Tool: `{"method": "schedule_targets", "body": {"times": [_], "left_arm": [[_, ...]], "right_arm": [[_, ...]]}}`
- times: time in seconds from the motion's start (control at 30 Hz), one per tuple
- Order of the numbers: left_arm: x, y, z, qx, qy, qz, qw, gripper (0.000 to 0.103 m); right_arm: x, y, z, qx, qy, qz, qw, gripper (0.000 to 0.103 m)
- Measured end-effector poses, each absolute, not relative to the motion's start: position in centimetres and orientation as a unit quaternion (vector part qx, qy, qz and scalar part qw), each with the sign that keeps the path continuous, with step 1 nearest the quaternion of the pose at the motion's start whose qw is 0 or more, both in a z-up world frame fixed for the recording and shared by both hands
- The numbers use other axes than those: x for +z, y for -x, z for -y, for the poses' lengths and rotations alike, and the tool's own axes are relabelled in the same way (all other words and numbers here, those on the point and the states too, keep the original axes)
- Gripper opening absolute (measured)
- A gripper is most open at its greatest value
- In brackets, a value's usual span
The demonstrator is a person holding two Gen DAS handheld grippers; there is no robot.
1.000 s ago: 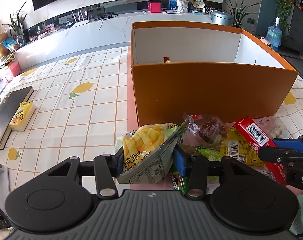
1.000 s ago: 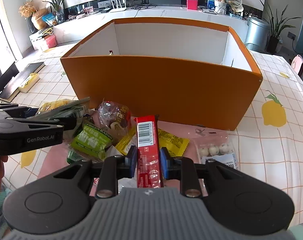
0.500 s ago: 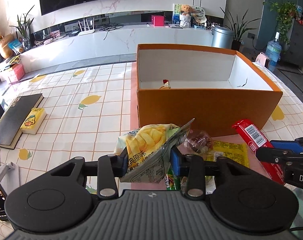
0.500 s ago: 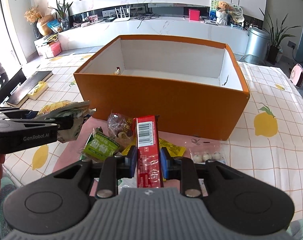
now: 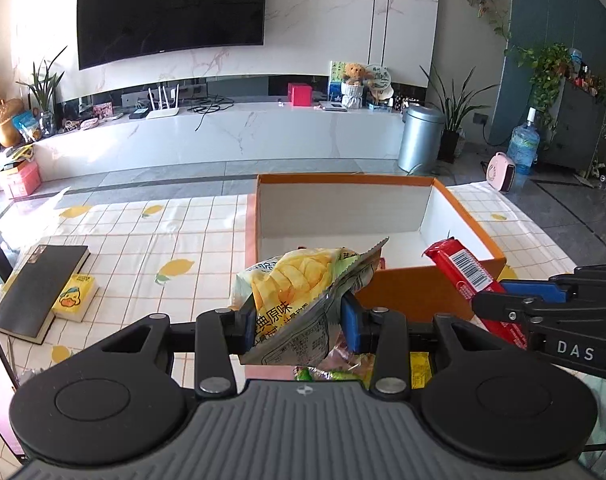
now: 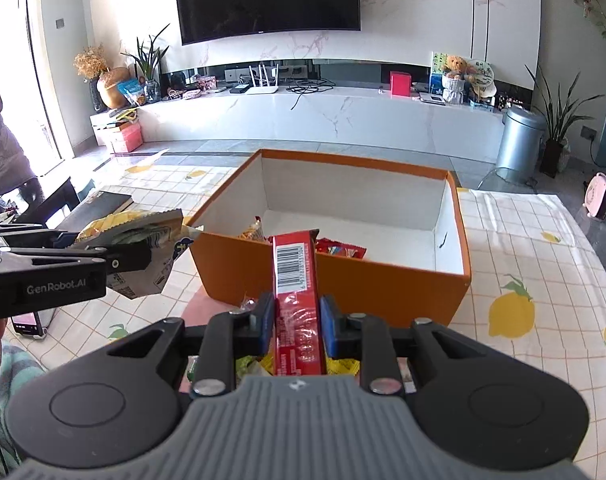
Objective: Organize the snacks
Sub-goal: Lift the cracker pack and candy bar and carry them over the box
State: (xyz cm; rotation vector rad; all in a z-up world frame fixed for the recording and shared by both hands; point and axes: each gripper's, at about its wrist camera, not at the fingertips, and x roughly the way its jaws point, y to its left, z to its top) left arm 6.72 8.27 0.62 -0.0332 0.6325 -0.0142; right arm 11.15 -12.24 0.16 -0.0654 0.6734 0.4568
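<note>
Left gripper (image 5: 297, 320): its jaws are pinched on the chip bag (image 5: 299, 280), which crumples between the pads; they have narrowed a little on it over the last second and now hold steady.
Right gripper (image 6: 295, 322): its jaws are nearly closed on the red bar (image 6: 297, 280), barcode end pointing ahead.
Change: a second ago both grippers sat low over the snack pile (image 6: 343, 366) on the tabletop (image 6: 543, 264), looking at the box (image 6: 343, 280) from below its rim. Now both are lifted, each with its snack clear of the pile, and the box floor shows.
Chip bag: in the air near the box's near left corner, not yet over the opening.
Red bar: in the air before the near wall, its tip level with the rim.
Box: open, with a few wrapped snacks (image 6: 339, 249) already lying along the near wall; most of the floor is bare.
Pile: some packets remain under the grippers, in front of the box.
Meaning: the pick-up looks done for both hands; the likely next step is to carry forward over the rim and let go.
Risk: the bag is held by its crumpled lower half, so it may slip or swing.
</note>
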Motion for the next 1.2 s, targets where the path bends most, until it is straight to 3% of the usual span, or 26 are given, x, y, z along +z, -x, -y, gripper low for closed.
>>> {"method": "schedule_targets", "body": {"times": [0.53,1.2], "left_arm": [[2.1,-13.5,-5.9,-0.036,0.008,-0.297,0.954,0.045],[-4.5,-21.9,-5.7,-0.043,0.015,-0.413,0.909,0.045]], "right_arm": [[2.6,-19.4,11.7,0.197,0.037,-0.317,0.927,0.021],[-6.4,-30.4,9.0,0.178,0.071,-0.435,0.879,0.021]]}}
